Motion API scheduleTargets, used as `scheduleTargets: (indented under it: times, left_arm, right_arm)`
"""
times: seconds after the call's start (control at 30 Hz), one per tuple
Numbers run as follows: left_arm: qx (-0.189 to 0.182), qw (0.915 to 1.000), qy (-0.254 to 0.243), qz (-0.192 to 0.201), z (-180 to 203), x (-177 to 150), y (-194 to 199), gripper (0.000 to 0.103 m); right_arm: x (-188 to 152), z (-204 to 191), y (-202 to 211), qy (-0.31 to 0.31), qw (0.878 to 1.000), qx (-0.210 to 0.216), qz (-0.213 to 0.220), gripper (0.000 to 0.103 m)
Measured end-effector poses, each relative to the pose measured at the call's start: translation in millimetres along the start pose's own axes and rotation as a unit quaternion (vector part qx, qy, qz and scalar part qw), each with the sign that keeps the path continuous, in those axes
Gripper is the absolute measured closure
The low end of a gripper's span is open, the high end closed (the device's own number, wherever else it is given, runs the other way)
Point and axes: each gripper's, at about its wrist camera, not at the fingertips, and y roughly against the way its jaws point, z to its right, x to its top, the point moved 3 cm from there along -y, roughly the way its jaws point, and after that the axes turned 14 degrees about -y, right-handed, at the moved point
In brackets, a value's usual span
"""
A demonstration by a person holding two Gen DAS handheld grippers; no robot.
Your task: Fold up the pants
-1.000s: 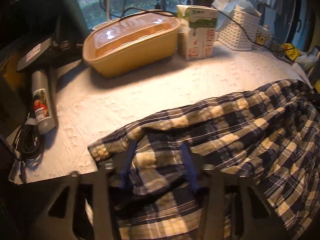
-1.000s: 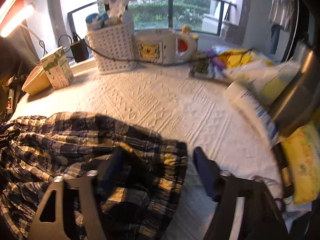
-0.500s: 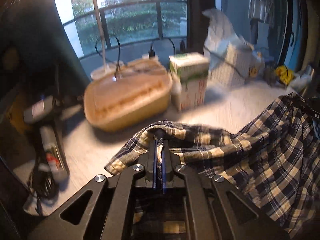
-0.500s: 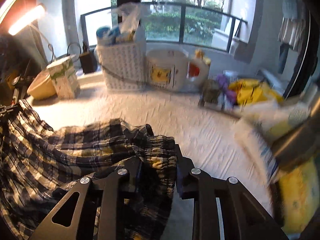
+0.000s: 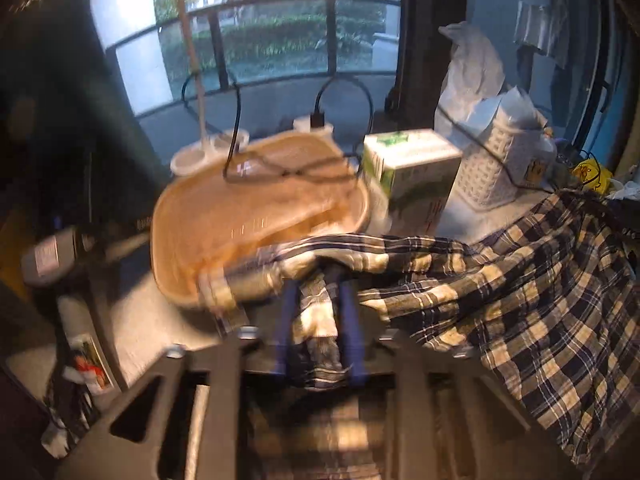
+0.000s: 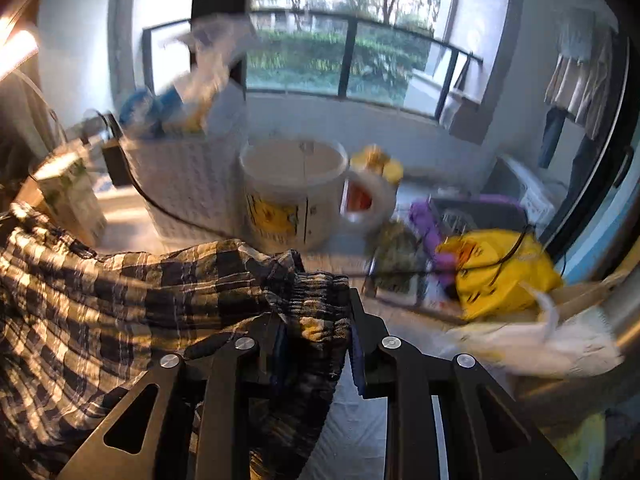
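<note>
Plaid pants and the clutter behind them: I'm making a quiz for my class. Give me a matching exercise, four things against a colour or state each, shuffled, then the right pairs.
Things:
1. plaid pants
2. tub
3. carton
4. basket

Descriptions:
A. white, perforated walls
B. tan, oval
C. gripped by both claws
D. green and white box

The left claw and the right claw each pinch a bunch of the fabric.

Pairs: 1-C, 2-B, 3-D, 4-A

Big window, balcony rail, daylight
</note>
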Motion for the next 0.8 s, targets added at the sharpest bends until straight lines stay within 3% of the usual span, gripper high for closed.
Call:
scheduleTargets:
  times: [0.07, 0.1, 0.17, 0.2, 0.37, 0.6, 0.8]
  left_arm:
    - [-0.003, 1.0000, 0.008, 0.002, -3.6, -11.0, 10.3, 0.044]
    - [-0.003, 0.9999, 0.010, 0.004, -4.7, -15.6, 15.1, 0.042]
    - [-0.013, 0.9998, 0.013, 0.005, -3.1, -30.8, 30.8, 0.040]
    - [-0.018, 0.9998, 0.011, 0.003, -1.3, -36.3, 35.0, 0.040]
    - [-0.088, 0.9959, 0.004, -0.018, 22.0, -76.8, 53.3, 0.040]
    - [-0.186, 0.9800, -0.055, -0.045, 91.9, -104.7, 62.0, 0.039]
    - [-0.201, 0.9707, -0.116, -0.062, 134.5, -103.8, 59.3, 0.039]
  right_arm:
    - [-4.6, 1.5, -6.9, -0.002, 1.000, 0.001, -0.014, 0.069]
    - [-7.1, 4.1, -7.1, -0.004, 1.000, 0.001, -0.018, 0.065]
    - [-10.1, 8.9, -0.3, -0.011, 1.000, 0.008, -0.016, 0.029]
    - [-12.9, 11.1, 6.4, -0.015, 1.000, 0.011, -0.010, 0.023]
    - [-34.9, 12.8, 53.5, -0.014, 0.999, 0.042, 0.004, 0.021]
    - [-96.2, 14.3, 96.8, 0.011, 0.996, 0.081, -0.029, 0.022]
    - [-146.8, 26.5, 128.0, 0.006, 0.995, 0.089, -0.046, 0.031]
